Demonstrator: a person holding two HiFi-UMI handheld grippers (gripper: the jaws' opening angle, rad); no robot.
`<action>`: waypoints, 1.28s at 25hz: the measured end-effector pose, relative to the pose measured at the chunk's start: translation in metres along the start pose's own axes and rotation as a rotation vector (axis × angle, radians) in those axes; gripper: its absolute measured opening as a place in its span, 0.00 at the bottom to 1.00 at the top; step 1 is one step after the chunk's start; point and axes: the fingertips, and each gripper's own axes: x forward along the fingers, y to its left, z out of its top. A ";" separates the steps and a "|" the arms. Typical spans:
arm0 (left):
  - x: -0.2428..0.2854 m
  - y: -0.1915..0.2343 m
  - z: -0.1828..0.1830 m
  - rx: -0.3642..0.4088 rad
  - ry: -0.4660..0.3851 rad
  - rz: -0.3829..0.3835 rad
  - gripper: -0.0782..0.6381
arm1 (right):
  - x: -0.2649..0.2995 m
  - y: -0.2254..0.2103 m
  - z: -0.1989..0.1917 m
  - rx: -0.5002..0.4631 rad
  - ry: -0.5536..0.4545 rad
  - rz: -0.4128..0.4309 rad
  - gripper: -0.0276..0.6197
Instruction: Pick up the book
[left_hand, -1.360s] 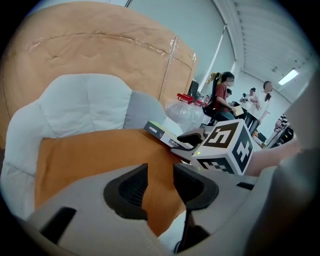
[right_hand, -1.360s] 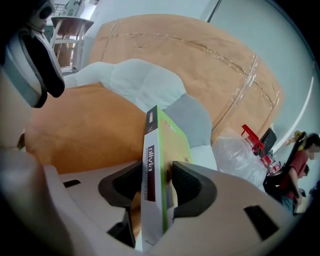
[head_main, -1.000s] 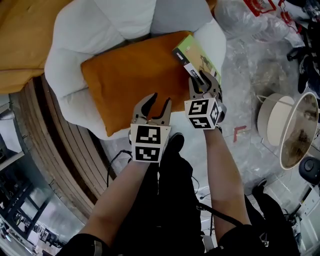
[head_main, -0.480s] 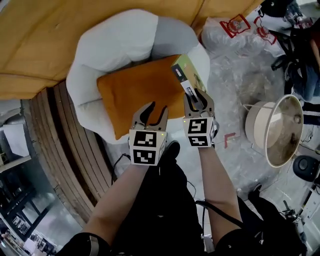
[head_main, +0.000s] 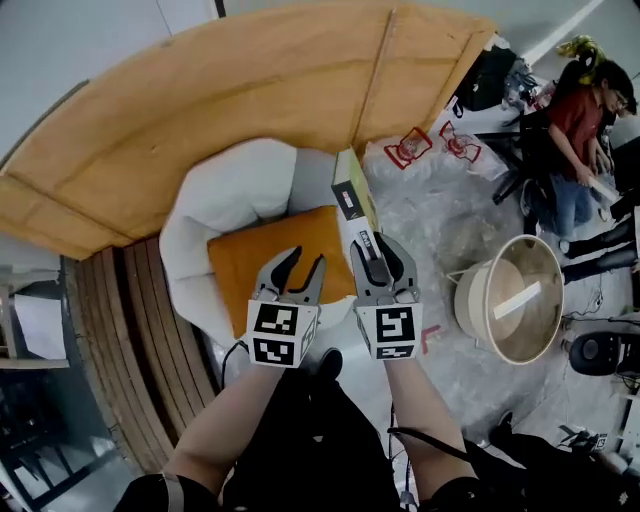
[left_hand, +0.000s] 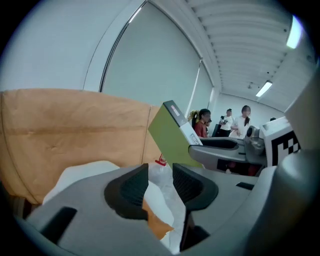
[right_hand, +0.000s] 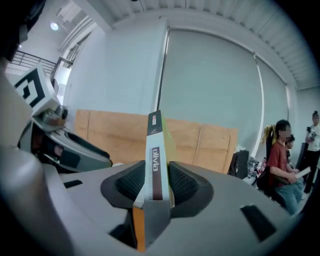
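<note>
Right gripper: jaws pressed together on the book, pinching it at the near end of the spine, 1 pad on each cover. Left gripper: jaws apart by a narrow gap, nothing between them. It hangs just beside the right one and does not touch the book.

Book position: held on edge in the air, spine uppermost, reaching away from the jaws over the orange cushion and the white seat. It appears clear of both.

Handling, judged: thin, green covers, looks light and fairly stiff along the spine. Covers seem glossy, so it is likely to slip or pivot in a 1-point pinch. The grip sits at 1 end and most of the length overhangs, so expect droop or swing if tilted. A better hold would be nearer mid-spine, or with the left gripper supporting the far end. Pages could splay if it were taken by the open edge
</note>
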 end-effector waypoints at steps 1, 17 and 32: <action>-0.009 -0.007 0.016 0.010 -0.023 -0.005 0.33 | -0.013 -0.003 0.023 0.001 -0.039 -0.004 0.27; -0.165 -0.100 0.218 0.160 -0.425 -0.051 0.33 | -0.218 -0.004 0.290 -0.005 -0.626 -0.024 0.27; -0.209 -0.110 0.256 0.207 -0.527 -0.025 0.33 | -0.247 0.008 0.328 -0.023 -0.723 0.016 0.27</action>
